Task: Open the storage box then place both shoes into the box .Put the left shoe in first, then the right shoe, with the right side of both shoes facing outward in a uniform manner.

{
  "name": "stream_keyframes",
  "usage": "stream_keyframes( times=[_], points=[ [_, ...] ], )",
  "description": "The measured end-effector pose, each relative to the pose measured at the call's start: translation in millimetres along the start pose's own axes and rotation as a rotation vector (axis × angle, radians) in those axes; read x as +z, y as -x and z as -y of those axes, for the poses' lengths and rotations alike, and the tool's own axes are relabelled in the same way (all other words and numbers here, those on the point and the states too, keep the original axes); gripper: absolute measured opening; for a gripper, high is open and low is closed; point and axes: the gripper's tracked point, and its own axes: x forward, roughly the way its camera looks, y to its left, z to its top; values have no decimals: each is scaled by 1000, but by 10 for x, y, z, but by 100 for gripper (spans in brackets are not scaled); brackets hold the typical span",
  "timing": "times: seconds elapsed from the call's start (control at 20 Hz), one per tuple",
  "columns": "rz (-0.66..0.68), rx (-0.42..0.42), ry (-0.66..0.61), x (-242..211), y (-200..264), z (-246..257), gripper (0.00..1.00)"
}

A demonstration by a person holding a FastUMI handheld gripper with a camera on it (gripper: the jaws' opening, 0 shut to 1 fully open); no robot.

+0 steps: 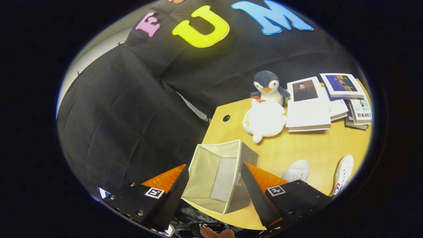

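A beige fabric storage box (pixel 216 173) stands open on the wooden table (pixel 317 147), its empty inside showing between my fingers. My gripper (pixel 214 172) is open above it, with nothing held. The left finger (pixel 167 190) and the right finger (pixel 261 190) frame the box's mouth. Two white shoes lie on the table beyond the right finger: one (pixel 296 170) just past its tip, partly hidden by it, the other (pixel 343 173) farther right near the table's edge.
A penguin plush (pixel 268 86) and a white plush (pixel 264 120) sit behind the box. A stack of books and magazines (pixel 325 102) lies at the table's far right. The black cloth wall rises to the left of the table. A fingertip (pixel 216 233) shows below the fingers.
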Motion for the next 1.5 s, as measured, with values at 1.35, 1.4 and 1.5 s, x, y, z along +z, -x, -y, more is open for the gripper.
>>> stream_keyframes(
  times=[1.35, 1.4, 1.5],
  points=[
    [-440, -464, 44, -1492, -100, 2123, 97],
    [-461, -486, 59, -1539, -120, 2185, 97],
    [-502, -524, 112, -1593, -151, 2289, 97]
  ],
)
